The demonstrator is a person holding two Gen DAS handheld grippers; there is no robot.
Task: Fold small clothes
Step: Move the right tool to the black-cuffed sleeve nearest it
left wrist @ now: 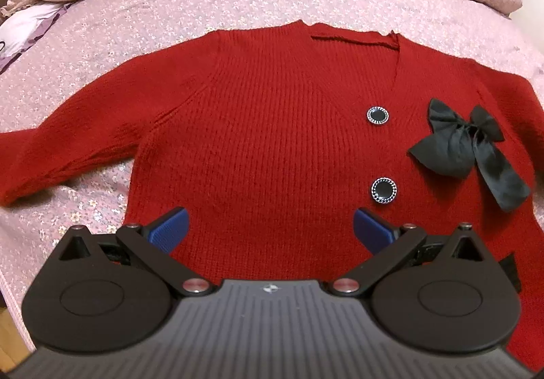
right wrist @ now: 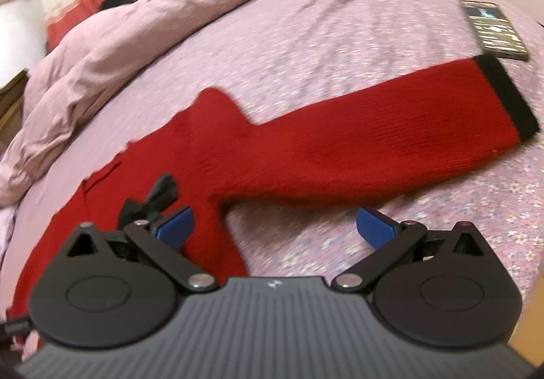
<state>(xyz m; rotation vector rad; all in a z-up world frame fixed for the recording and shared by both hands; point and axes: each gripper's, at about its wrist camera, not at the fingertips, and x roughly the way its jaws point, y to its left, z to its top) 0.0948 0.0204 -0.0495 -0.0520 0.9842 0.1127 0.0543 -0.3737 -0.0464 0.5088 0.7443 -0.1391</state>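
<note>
A red knit cardigan (left wrist: 265,127) is lying flat, front up, on the pink floral bedsheet (left wrist: 142,22), its two black buttons (left wrist: 377,115) and black bow (left wrist: 469,148) showing. The left gripper (left wrist: 270,231) is hovering over the hem with jaws spread wide, holding nothing. The right gripper (right wrist: 274,231) is likewise gaping empty beside the outstretched sleeve (right wrist: 391,141), whose black cuff (right wrist: 506,97) is lying near a phone (right wrist: 493,30).

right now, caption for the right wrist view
Open right gripper over red cardigan's outstretched black-cuffed sleeve, phone beyond.
</note>
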